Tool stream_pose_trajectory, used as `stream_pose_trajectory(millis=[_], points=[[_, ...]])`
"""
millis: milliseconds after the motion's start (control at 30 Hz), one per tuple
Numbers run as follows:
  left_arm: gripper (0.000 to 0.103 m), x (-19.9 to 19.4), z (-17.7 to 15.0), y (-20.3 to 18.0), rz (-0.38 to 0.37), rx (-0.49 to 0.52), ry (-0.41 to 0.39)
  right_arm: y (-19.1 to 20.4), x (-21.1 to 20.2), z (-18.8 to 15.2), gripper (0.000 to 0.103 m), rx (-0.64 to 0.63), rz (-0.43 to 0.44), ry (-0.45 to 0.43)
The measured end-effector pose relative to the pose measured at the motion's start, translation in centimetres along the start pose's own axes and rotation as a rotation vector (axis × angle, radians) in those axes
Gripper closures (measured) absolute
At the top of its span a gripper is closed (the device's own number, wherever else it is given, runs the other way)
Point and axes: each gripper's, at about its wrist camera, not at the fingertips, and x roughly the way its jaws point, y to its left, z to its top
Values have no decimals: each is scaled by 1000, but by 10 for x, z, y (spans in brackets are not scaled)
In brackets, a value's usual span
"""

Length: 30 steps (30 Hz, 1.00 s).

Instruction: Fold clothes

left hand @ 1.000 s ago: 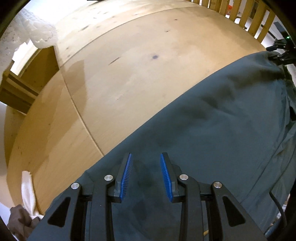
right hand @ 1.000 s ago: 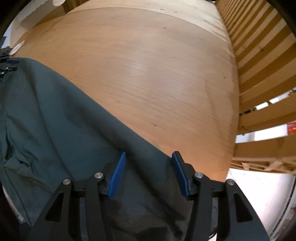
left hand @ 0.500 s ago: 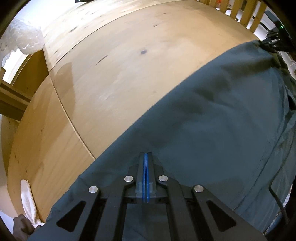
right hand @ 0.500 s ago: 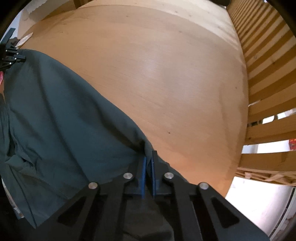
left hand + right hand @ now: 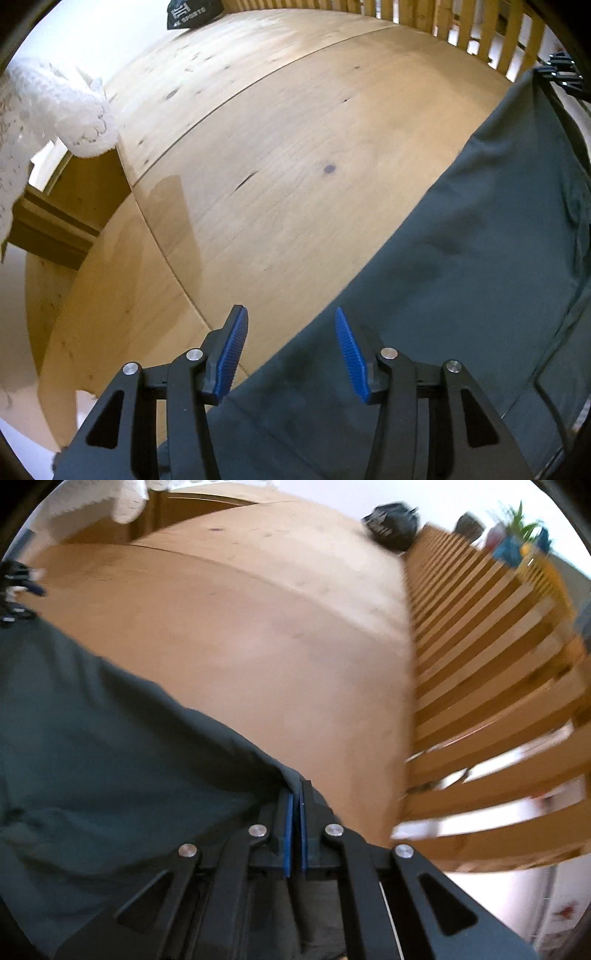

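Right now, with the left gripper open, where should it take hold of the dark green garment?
Grip the dark green garment at its near left edge, just under the open left gripper, coming down from above. That hem lies flat on the wooden table, matching the corner the right gripper pinches.

A: Where are your cams?
B: One per wrist, looking forward along each claw, close above the wooden surface [image 5: 280, 155], tilted down.
A: Overlap?
B: Both catch the dark garment [image 5: 461, 280], the surface and the slatted rail [image 5: 491, 657].
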Motion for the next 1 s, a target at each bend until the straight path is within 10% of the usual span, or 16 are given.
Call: stream_pose_trajectory(millis=[100,333,633,800,1000], points=[[56,0,1,1,6,-10,-1,5,39,4,96,-57,-59,140],[56,-47,-46,9,27,-61,-32,-6,-23,-60,60,198,10,135],[56,-137,-254,12,100,-434,56,14,-86,-240,60,626,26,275],[56,-159,-361,-2,141,-605,150,23,-91,-294,60,814,19,340],[56,-140,-408,-7,71,-759,157,43,-96,-286,60,785,21,330]])
